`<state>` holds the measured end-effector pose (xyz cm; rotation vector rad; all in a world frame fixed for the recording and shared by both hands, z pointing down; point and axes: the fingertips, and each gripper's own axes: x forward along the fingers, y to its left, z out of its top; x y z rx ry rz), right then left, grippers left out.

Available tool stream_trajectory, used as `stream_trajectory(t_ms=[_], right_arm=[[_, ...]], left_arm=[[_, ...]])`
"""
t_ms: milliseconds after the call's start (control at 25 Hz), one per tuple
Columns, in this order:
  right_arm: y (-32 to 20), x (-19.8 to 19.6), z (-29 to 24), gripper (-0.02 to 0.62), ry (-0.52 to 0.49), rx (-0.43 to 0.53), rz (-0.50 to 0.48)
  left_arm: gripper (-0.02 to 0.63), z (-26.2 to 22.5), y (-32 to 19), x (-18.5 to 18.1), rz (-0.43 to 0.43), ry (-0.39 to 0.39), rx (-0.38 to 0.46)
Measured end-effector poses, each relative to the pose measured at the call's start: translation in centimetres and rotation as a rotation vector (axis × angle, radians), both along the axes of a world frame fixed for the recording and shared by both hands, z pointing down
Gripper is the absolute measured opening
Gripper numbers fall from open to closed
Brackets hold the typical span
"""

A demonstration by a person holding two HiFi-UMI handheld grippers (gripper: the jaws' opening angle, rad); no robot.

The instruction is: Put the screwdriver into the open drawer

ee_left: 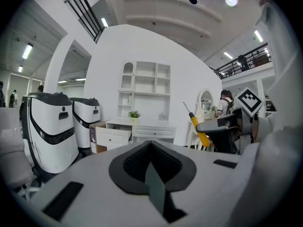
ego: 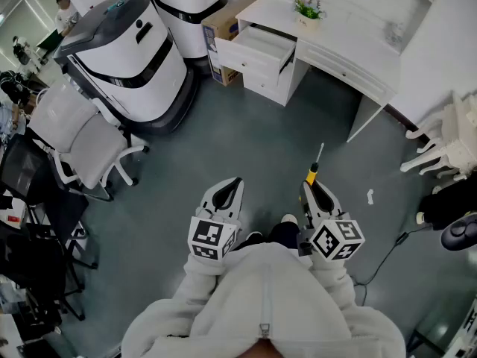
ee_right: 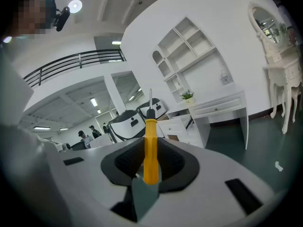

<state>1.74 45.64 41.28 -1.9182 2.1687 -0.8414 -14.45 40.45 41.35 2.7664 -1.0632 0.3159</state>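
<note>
Stands on open grey floor (ego: 246, 136), well apart from the goal. Has two big white machines (ego: 127, 58) and a chair (ego: 86, 144) off to the left. Faces a white bench (ego: 335, 47) along the far wall, with a box (ego: 223, 24) just beside its left end. Finds the drawer (ego: 262, 45) at that left end pulled out and open at the top; cannot tell what lies inside. Holds both tools low, close to the body. Carries the left tool (ego: 229, 187) pressed together on nothing. Pinches the screwdriver (ego: 313, 171) in the right tool (ego: 313, 190) by the yellow handle, with the shaft sticking out past the tips and pointing toward the bench. Reads as the carrying step: lifted and gripped, not yet delivered. Calls next for a walk forward across the floor, then a reach over the drawer's front, a lowering of the tip inside, and only then a spreading of the right tool. Wants a firm grip on the way, given a smooth round handle likely to slip.
</note>
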Motion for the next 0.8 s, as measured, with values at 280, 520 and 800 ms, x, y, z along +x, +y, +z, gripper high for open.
stream_trajectory(t_ms=[280,520,800], right_arm=[[1.2,-1.5,-0.4,0.097,-0.010,-0.003,-0.016],[1.3,-1.7,-0.8,0.097,0.002,0.016,-0.014],[2.0,-3.0,0.4,0.097,0.036,-0.018,-0.015]], left_arm=[[0.017,-0.3,0.6,-1.2,-0.003,0.023,-0.005],[0.017,-0.2,0.7,-1.4,0.008,0.023,-0.004],[0.017,0.5,1.2,-2.3,0.005,0.032,-0.027]])
